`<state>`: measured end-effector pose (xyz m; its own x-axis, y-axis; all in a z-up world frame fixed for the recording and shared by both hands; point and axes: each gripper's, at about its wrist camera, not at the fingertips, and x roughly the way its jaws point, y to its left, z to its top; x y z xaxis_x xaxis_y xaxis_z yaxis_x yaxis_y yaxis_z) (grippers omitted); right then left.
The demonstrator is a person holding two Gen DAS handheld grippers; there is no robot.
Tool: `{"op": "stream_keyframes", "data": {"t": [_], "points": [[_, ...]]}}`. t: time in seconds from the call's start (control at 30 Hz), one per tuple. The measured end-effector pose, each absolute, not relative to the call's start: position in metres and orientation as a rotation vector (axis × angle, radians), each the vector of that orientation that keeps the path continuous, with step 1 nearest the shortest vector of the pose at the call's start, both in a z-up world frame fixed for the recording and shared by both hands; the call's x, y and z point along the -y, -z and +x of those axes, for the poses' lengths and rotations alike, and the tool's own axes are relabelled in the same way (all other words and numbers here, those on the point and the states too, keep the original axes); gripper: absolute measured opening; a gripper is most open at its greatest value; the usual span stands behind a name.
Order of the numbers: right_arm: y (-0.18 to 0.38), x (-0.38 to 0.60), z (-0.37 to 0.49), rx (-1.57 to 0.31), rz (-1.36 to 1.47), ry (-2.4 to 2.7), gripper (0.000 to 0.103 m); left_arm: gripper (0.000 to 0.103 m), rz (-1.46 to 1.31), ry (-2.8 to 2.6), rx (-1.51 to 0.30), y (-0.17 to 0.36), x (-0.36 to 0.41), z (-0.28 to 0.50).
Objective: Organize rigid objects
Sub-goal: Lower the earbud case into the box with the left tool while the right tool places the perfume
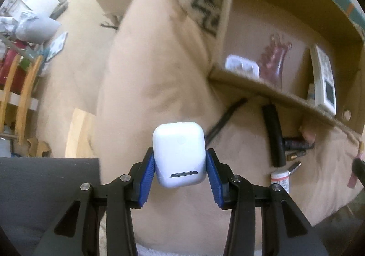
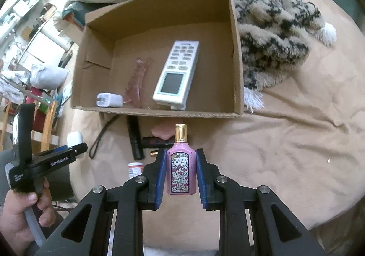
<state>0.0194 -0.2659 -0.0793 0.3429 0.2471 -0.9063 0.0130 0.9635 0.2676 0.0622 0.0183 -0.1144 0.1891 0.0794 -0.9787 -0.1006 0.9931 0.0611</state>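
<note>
Mid-carry: left gripper (image 1: 180, 164) fingers pinch white earbuds case (image 1: 179, 155), right gripper (image 2: 180, 173) fingers pinch Gucci Flora perfume bottle (image 2: 181, 168), both frame-center, short of cardboard box (image 2: 237, 50). Next, probably: lift over rim, release inside.

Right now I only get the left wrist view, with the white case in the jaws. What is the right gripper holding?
Observer: The right gripper is shut on a pink perfume bottle with a gold cap.
Operator: Is it over the box?
Observer: No. The bottle and the white case both appear short of the cardboard box, on its near side.
Operator: Any room inside?
Observer: Bare cardboard shows to the right of the white remote. The charger lies at its left.
</note>
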Motion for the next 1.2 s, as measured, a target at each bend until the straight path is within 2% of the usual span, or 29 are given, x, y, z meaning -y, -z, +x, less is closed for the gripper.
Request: {"op": "stream_keyframes", "data": {"t": [0.6, 0.83, 1.2], "points": [[0.015, 0.255, 0.021, -1.005, 0.165, -0.159, 0.026, 0.040, -0.055, -0.126, -1.063, -0.005, -0.018, 0.075], [-0.003, 0.263, 0.040, -0.941, 0.161, -0.149, 0.026, 0.040, -0.030, -0.115, -0.970, -0.031, -0.013, 0.096], [-0.008, 0.266, 0.089, -0.922, 0.109, -0.130, 0.026, 0.040, 0.008, -0.058, -0.939, -0.031, 0.020, 0.134]]}}
